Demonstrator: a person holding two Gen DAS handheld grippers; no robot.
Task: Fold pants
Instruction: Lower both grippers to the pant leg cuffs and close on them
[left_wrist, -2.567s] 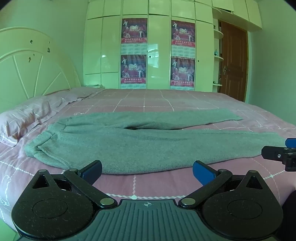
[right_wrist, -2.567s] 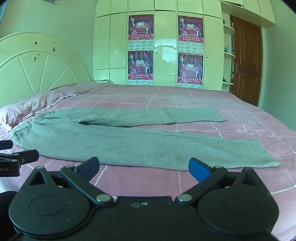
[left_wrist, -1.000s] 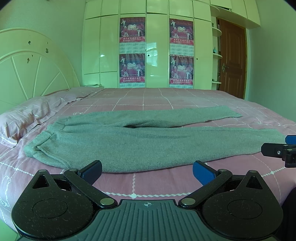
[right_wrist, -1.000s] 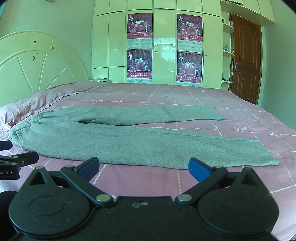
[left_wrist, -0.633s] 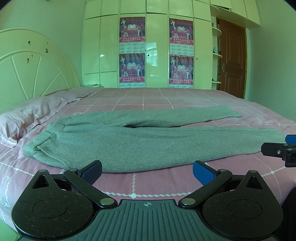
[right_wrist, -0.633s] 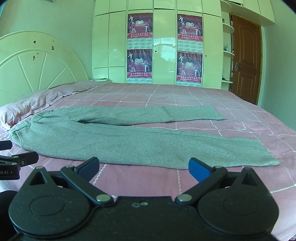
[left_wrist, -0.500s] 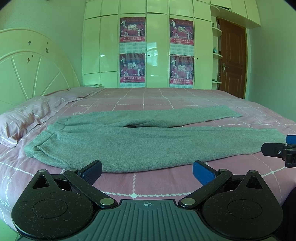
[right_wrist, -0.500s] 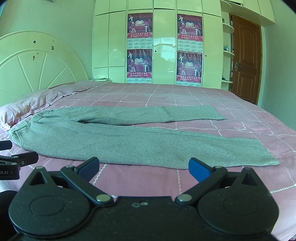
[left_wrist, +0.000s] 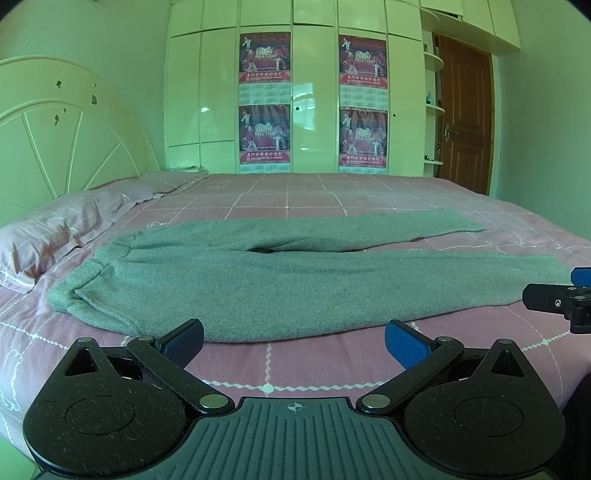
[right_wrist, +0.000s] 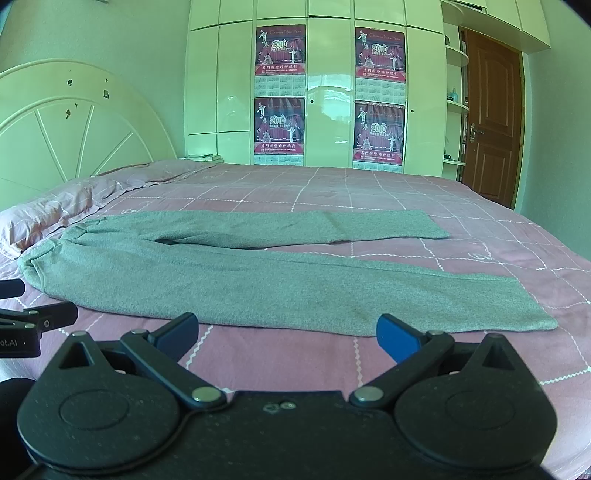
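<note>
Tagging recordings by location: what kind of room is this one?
A home bedroom, most likely: a bed with a curved headboard and pillow, plus a built-in wardrobe and wooden door.

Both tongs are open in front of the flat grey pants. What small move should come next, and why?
Probably ease both tongs forward and down to the near edge of the grey pants. The pants lie flat and unfolded on the pink bed, legs apart, waistband toward the pillow. The left tongs and right tongs are open and empty, short of the cloth, so nothing is gripped yet.
</note>
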